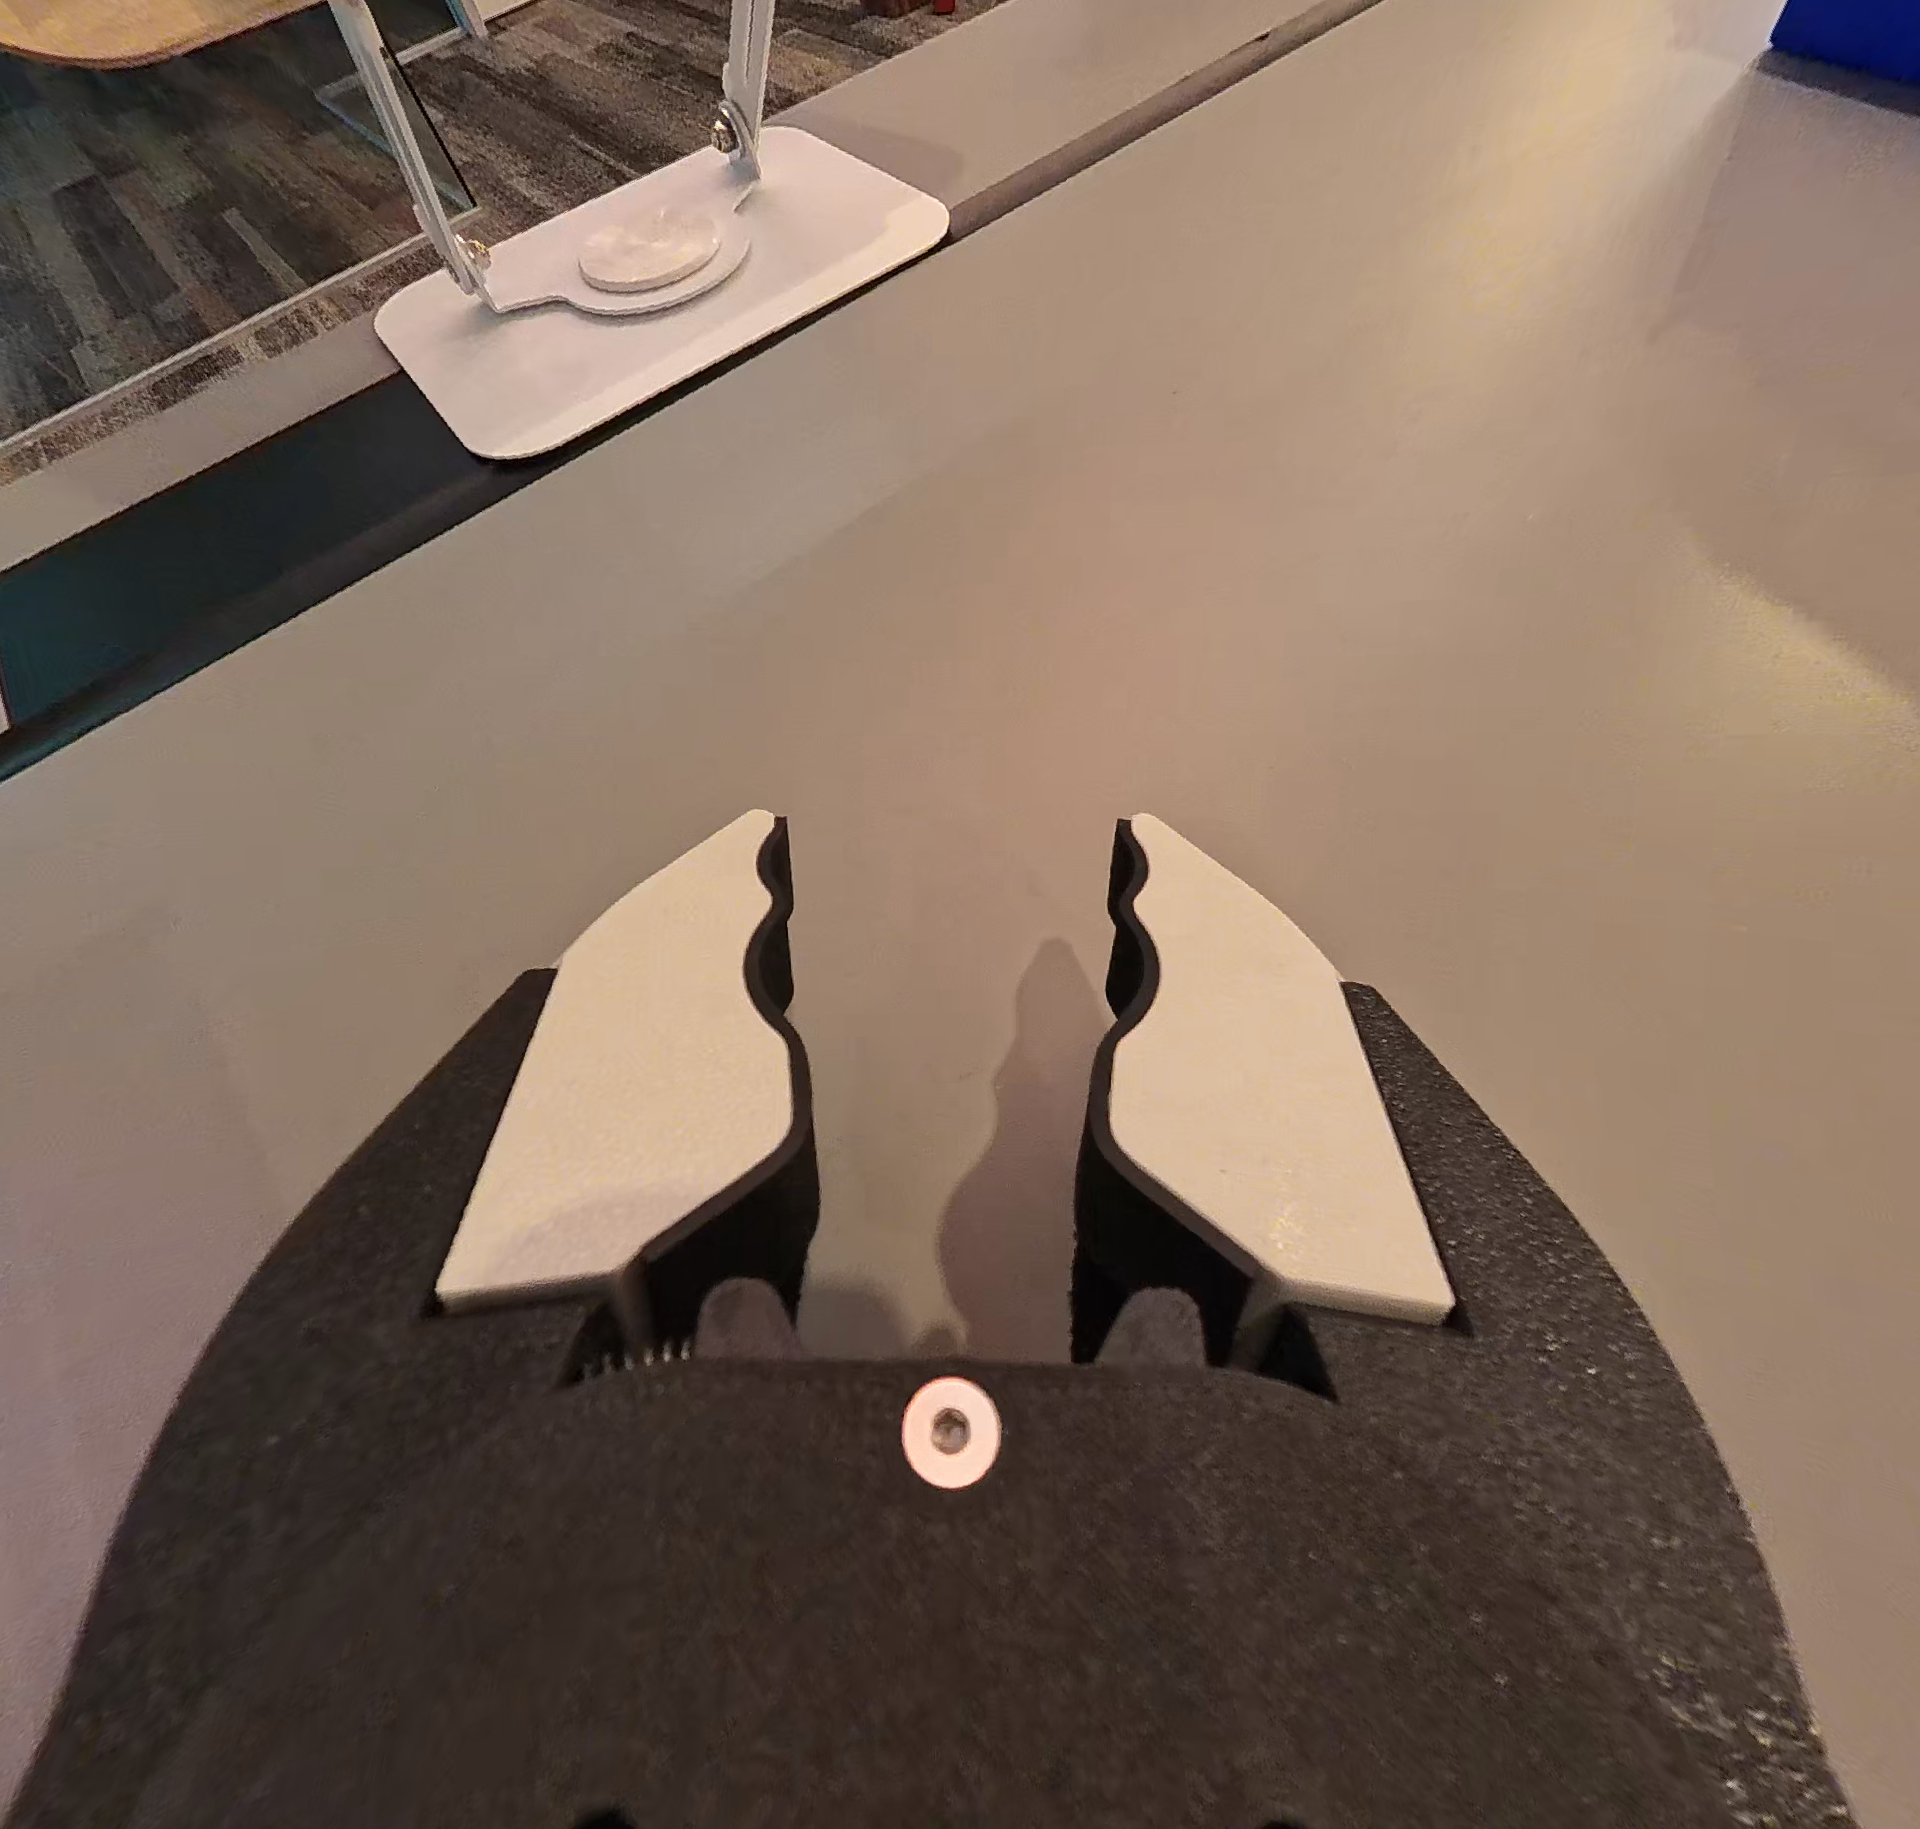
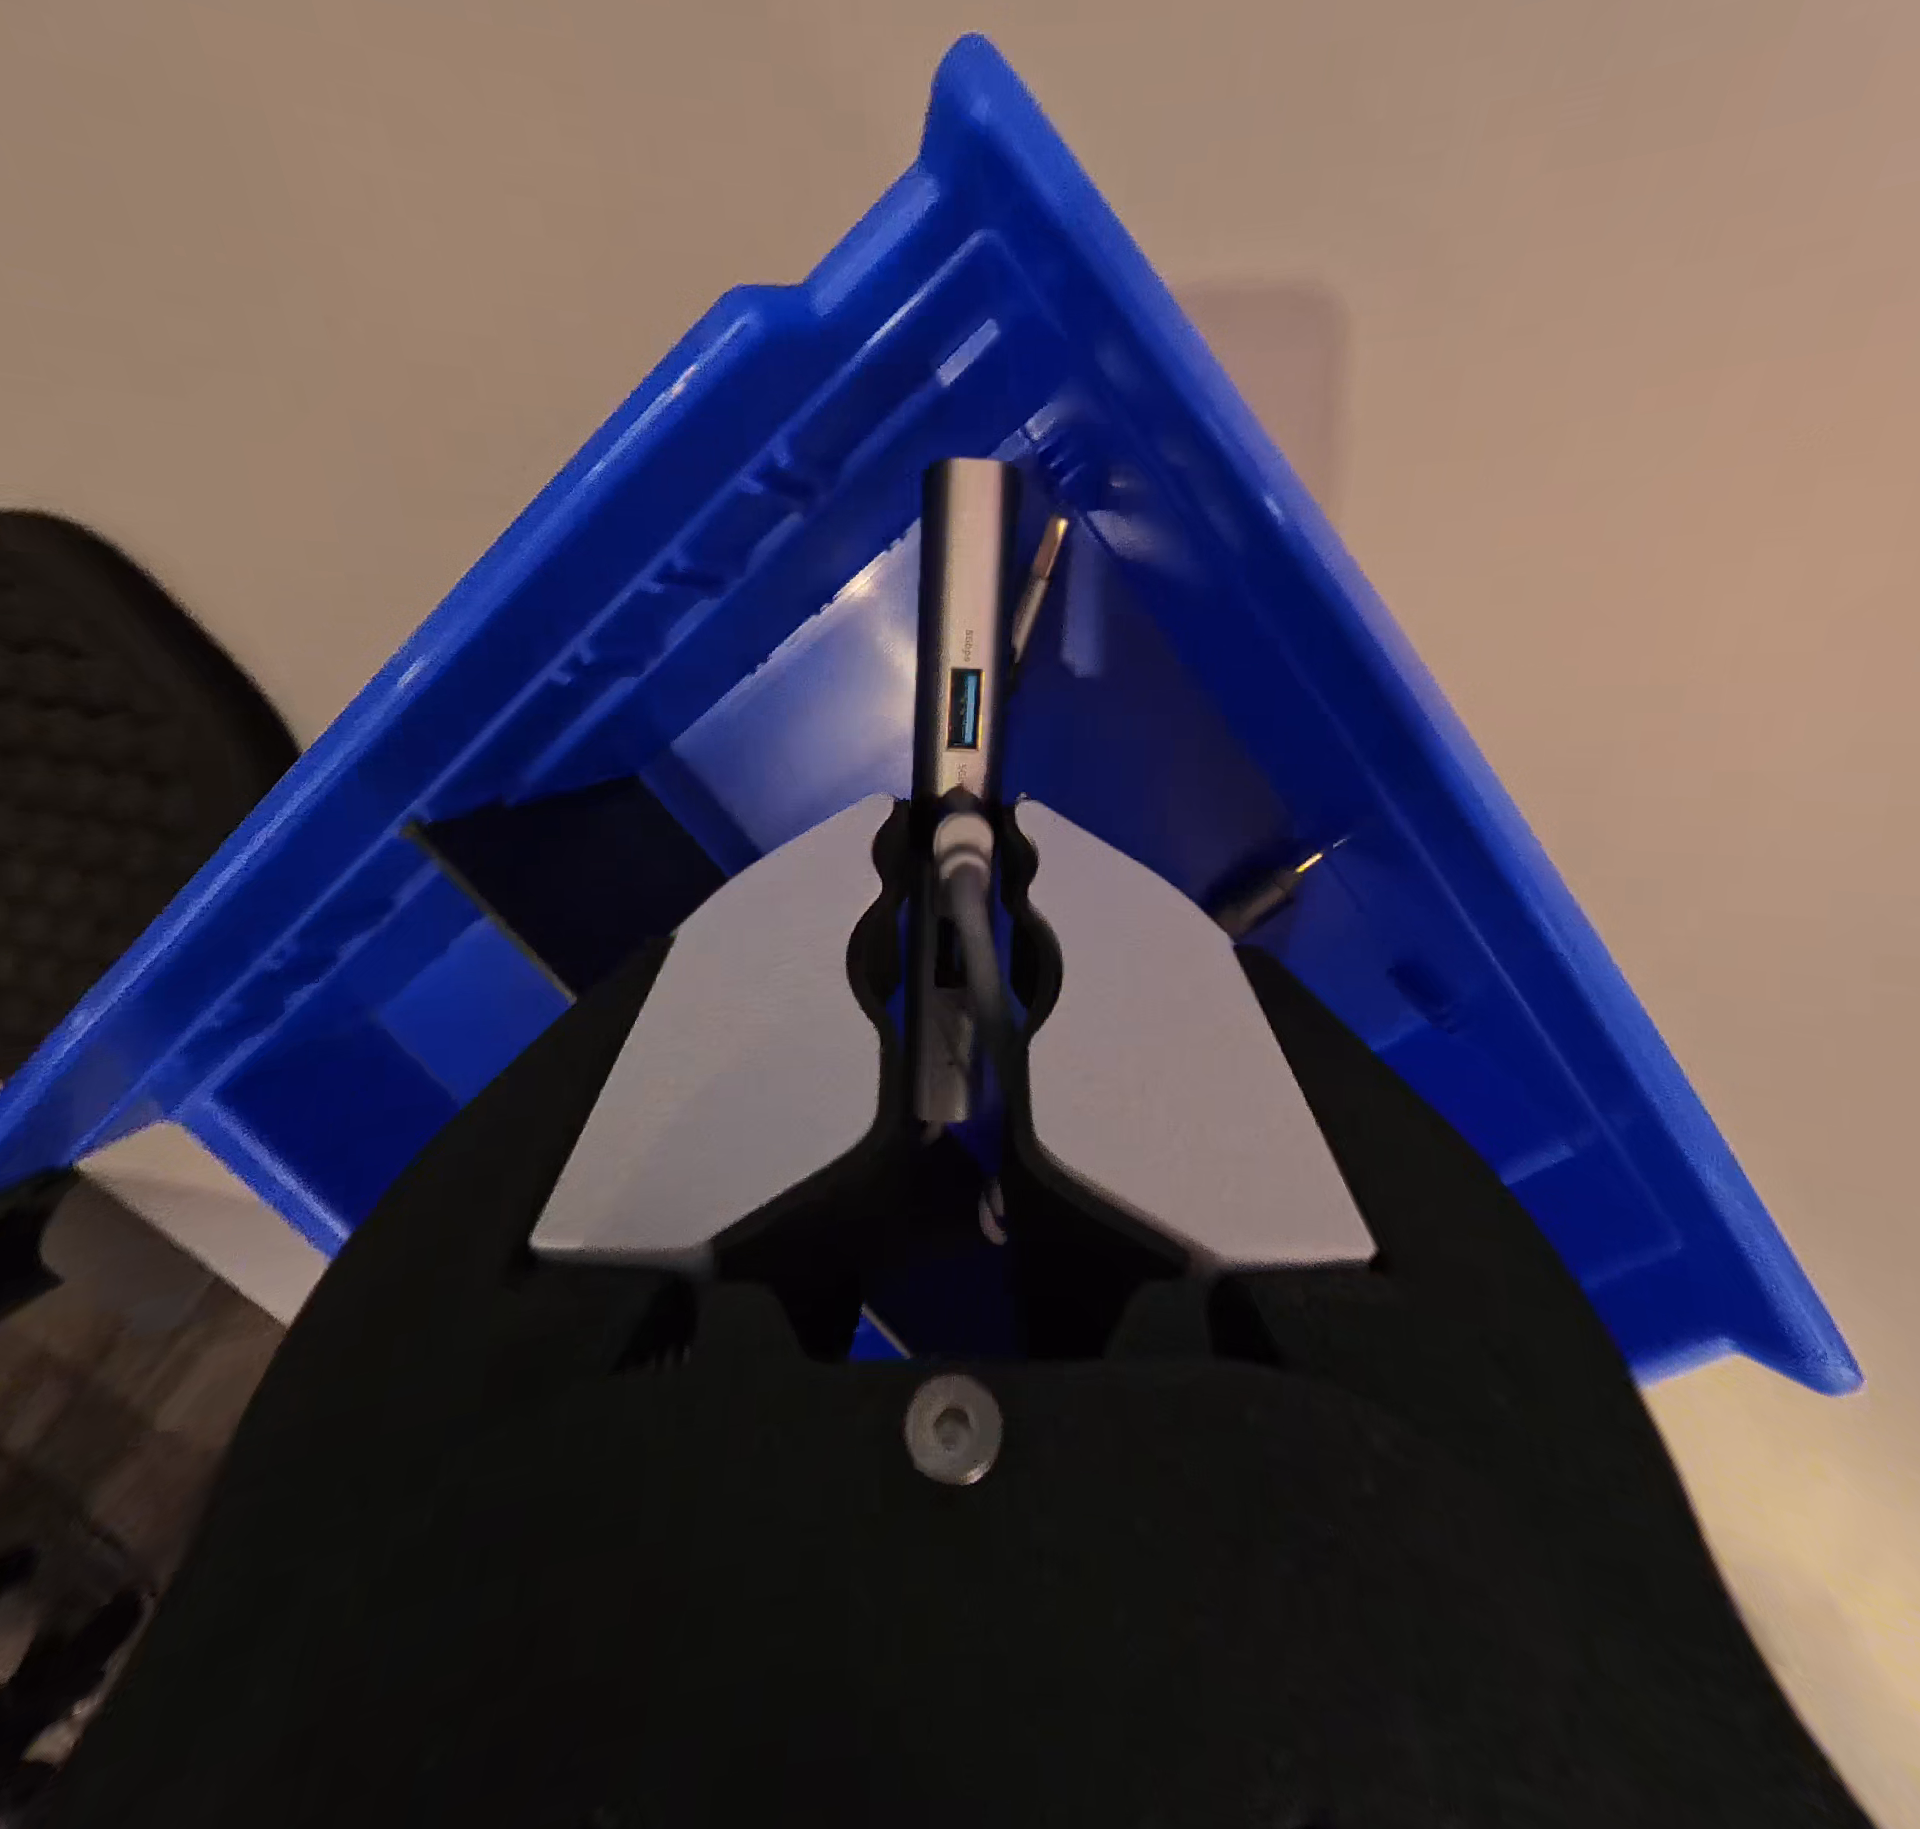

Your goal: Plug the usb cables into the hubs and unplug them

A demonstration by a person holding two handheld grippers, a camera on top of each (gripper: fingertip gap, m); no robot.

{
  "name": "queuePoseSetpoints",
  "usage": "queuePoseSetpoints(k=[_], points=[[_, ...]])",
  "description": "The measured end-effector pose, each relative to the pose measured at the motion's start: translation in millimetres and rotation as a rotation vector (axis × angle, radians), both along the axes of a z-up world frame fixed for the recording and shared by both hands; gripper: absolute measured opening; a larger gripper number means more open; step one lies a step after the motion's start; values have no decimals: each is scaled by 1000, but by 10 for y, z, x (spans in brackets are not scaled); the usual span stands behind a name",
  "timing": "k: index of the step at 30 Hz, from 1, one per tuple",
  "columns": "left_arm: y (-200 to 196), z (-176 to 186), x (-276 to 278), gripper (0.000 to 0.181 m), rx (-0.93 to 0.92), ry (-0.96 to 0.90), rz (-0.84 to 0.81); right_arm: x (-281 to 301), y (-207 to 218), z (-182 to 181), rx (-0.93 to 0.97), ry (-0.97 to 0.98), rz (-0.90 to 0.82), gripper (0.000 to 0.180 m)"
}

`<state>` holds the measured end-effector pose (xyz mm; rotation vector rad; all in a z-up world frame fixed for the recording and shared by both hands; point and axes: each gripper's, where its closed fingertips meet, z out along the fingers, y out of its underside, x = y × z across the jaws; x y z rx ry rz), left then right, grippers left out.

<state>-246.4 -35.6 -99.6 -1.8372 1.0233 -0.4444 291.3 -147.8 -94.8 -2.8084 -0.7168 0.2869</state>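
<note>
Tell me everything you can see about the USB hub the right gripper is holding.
The hub is a slim grey stick, metal by its look, with a blue port on its side. The right gripper is shut on its near half; the far end points into the blue bin. A grey cable curves along it between the fingers.

bin (image 2: pixel 1299 574): blue | hub (image 2: pixel 966 574): silver-grey, blue port | table (image 1: pixel 1247 532): plain grey

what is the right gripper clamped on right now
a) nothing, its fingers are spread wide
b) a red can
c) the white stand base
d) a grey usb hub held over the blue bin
d: in the right wrist view the right gripper has its jaws closed around a slim grey usb hub, with the blue bin behind and around it.
</note>
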Motion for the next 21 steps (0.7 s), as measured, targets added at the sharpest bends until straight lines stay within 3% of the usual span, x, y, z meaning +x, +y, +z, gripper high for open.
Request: queuePoseSetpoints(k=[5,9,15,21], points=[[-24,-4,30,59,-3,1,-12,-9,28,-196,28,-86,-10,17],[-34,-3,39,59,-4,-3,-16,-29,115,-194,105,-131,-1,29],[-40,17,29,60,-6,-17,-15,-26,200,118,236,-103,-27,41],[-58,28,29,60,-7,-25,-22,31,243,605,412,-71,-62,41]])
